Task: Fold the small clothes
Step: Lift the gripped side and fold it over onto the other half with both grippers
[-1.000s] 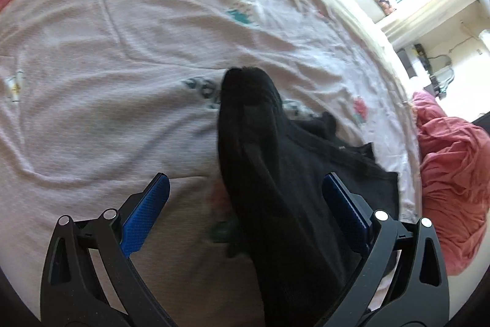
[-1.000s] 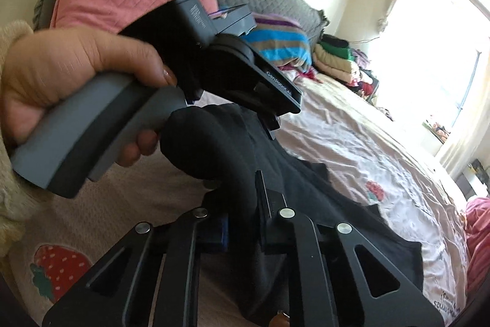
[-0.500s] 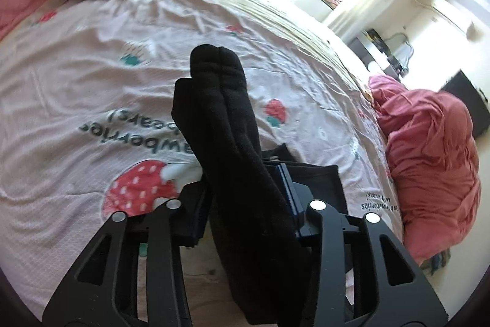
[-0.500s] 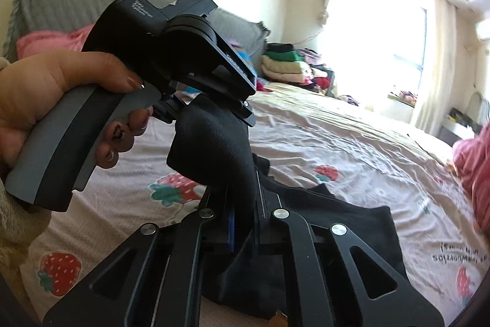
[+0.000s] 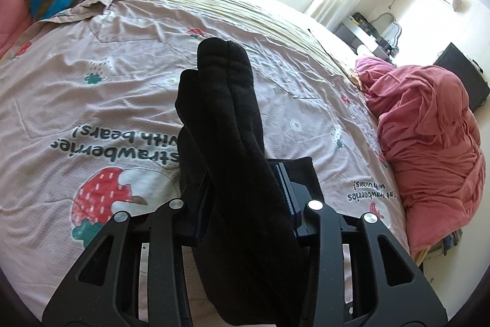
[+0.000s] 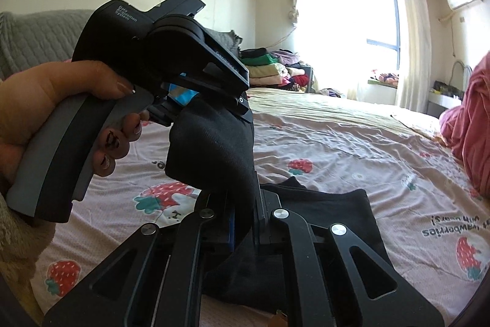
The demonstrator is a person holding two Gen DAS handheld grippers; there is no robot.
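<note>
Grippers (image 5: 245, 198) over strawberry-print bedsheet (image 5: 92, 88), perhaps bedroom

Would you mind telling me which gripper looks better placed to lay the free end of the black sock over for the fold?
Probably the left. The left gripper is clamped near the sock's free end, which sticks up past it. The right gripper pinches the lower part, nearer the bed sheet, so it can anchor.

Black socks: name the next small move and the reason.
Probably lower both hands and lay the black socks flat on the strawberry bedsheet. The left gripper and right gripper each clamp them in the air, so no fold can be pressed yet.
</note>
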